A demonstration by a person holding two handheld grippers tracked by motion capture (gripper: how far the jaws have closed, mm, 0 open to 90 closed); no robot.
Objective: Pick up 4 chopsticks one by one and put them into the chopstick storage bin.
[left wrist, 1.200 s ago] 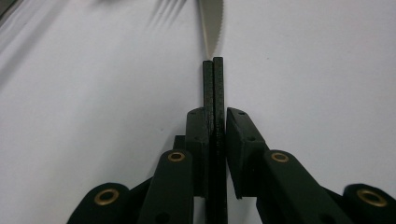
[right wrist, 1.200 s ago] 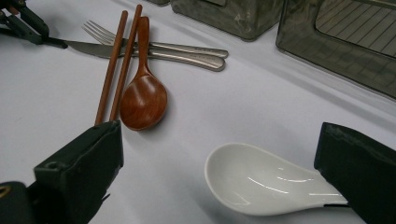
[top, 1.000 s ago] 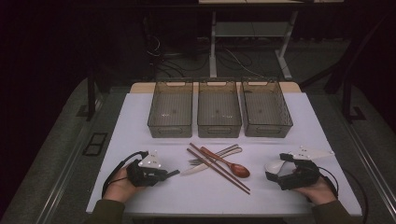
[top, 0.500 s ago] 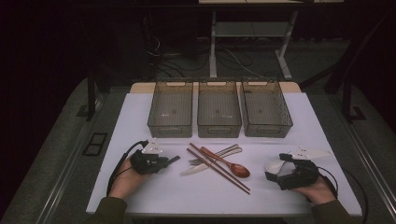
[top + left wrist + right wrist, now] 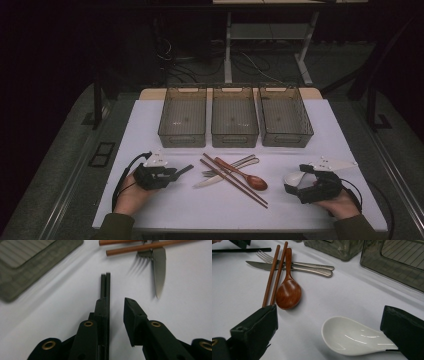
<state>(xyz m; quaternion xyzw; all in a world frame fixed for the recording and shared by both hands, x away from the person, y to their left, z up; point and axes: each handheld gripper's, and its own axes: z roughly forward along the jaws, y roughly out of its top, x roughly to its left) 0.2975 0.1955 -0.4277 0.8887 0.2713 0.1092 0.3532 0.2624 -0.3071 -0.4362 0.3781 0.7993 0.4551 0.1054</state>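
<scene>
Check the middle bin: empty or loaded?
Empty. The middle bin shows only its bare ribbed floor in the high view; the cutlery lies on the table in front.

- Looks like a lab / recording setup, not a home: dim room, dark surroundings, lit white-topped table [image 5: 150, 125] in the middle.
- Grey floor behind w/ loose black cables [image 5: 250, 62] and pale metal frame legs [image 5: 228, 50] of a bench.
- 3 identical smoky clear plastic bins [image 5: 234, 116] in a neat row, cutlery laid out in front.
</scene>
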